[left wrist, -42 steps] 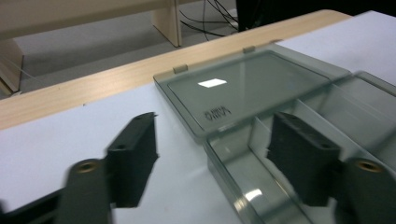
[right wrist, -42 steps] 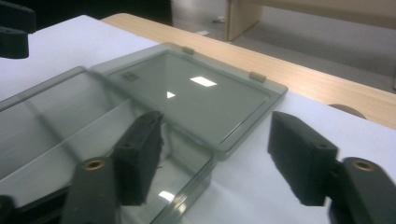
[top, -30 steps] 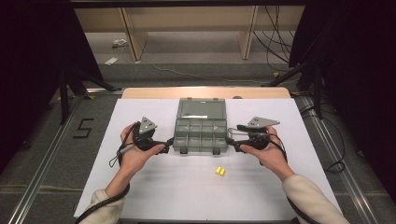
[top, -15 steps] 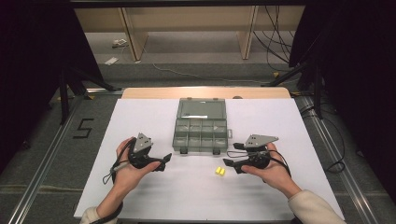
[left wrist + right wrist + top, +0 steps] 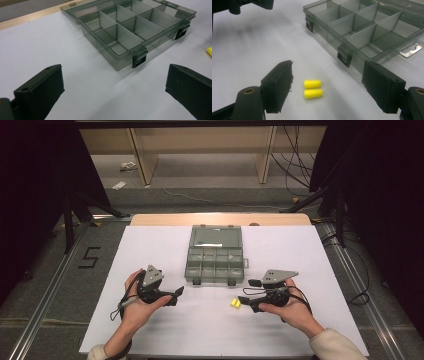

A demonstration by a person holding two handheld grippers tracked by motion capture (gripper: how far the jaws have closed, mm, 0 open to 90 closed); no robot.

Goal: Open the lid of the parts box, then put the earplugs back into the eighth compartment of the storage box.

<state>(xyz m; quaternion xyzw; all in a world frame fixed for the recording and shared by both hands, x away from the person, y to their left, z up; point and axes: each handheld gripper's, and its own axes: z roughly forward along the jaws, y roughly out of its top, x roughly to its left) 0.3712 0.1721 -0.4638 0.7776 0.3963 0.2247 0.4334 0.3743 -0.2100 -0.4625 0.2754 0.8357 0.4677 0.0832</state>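
Now both grippers are hovering low over the white table (image 5: 150, 245), on the near side of the open compartment box (image 5: 215, 261). Seen from the high view, the right gripper (image 5: 244, 299) is sitting at about four o'clock from the box, its jaws spread wide and pointing toward nine o'clock, holding nothing. Just beyond its tips two yellow earplugs (image 5: 235, 304) are lying side by side on the table, touching each other, at about five o'clock from the box and near its front edge. In the right gripper view the earplugs (image 5: 312, 89) are resting between the two black jaws of the right gripper (image 5: 324, 87), nearer the left jaw and touching neither.

The left gripper (image 5: 176, 295) is waiting at about seven o'clock from the box, jaws aimed toward three o'clock. In the left gripper view its jaws are standing wide apart with nothing between them, and the box (image 5: 140, 27) is lying ahead toward one o'clock with its lid folded flat behind it, its two dark latches facing the person and its compartments looking empty.
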